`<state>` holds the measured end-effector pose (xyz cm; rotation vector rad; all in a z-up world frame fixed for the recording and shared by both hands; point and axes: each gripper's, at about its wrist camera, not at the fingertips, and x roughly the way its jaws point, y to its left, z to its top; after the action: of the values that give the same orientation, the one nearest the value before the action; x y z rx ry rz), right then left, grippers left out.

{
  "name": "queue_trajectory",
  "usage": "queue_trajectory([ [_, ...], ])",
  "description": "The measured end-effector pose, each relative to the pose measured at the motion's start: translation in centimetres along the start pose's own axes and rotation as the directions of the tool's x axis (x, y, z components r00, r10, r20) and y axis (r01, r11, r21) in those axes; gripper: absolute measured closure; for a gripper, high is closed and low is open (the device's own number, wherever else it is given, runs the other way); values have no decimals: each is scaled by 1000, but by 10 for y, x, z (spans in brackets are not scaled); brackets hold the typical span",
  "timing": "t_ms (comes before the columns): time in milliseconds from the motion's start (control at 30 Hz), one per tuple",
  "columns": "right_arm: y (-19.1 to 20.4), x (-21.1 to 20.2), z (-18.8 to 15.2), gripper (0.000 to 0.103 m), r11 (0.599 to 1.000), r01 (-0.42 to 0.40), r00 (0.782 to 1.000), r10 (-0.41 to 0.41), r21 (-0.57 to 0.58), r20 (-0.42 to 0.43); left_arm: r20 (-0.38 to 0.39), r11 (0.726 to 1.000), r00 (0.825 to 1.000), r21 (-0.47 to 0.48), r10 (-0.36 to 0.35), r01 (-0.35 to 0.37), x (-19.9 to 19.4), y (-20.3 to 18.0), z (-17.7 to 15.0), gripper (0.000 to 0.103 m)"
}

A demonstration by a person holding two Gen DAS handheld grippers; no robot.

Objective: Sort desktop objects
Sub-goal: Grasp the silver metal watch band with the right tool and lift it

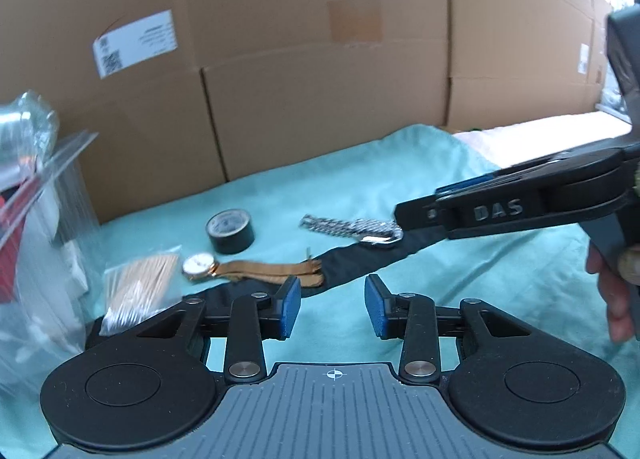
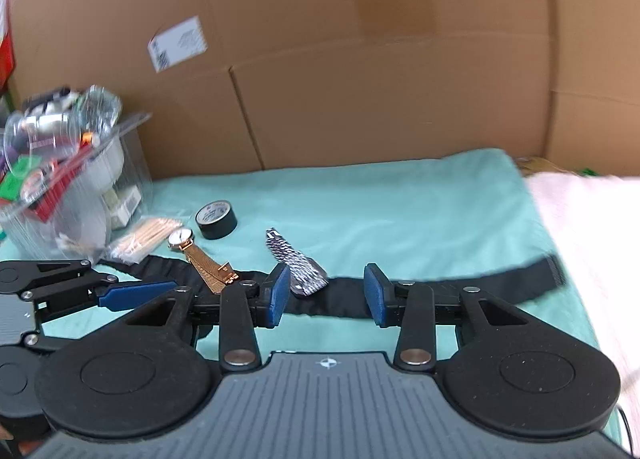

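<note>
The left gripper (image 1: 333,306) and right gripper (image 2: 327,294) are hovering with jaws apart, gripping nothing, over a teal cloth (image 2: 400,199). A black strap (image 2: 460,285), two watches and black tape (image 2: 216,219) are lying there; cardboard boxes (image 2: 360,79) are standing behind.

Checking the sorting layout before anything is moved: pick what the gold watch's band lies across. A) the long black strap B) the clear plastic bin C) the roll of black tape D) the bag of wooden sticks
A: the gold watch trails its band over the long black strap, apart from the tape.
</note>
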<state>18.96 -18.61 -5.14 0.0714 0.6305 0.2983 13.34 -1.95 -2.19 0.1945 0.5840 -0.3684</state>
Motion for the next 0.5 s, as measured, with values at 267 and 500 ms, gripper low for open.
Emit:
queue_trajectory([
  [267, 10, 43, 5, 58, 999, -9, 998, 6, -48, -66, -5, 997, 1000, -70, 22, -22, 3, 18, -7, 41],
  [500, 28, 23, -14, 65, 989, -118, 989, 110, -85, -96, 23, 994, 997, -90, 72, -70, -17, 28, -10, 24],
])
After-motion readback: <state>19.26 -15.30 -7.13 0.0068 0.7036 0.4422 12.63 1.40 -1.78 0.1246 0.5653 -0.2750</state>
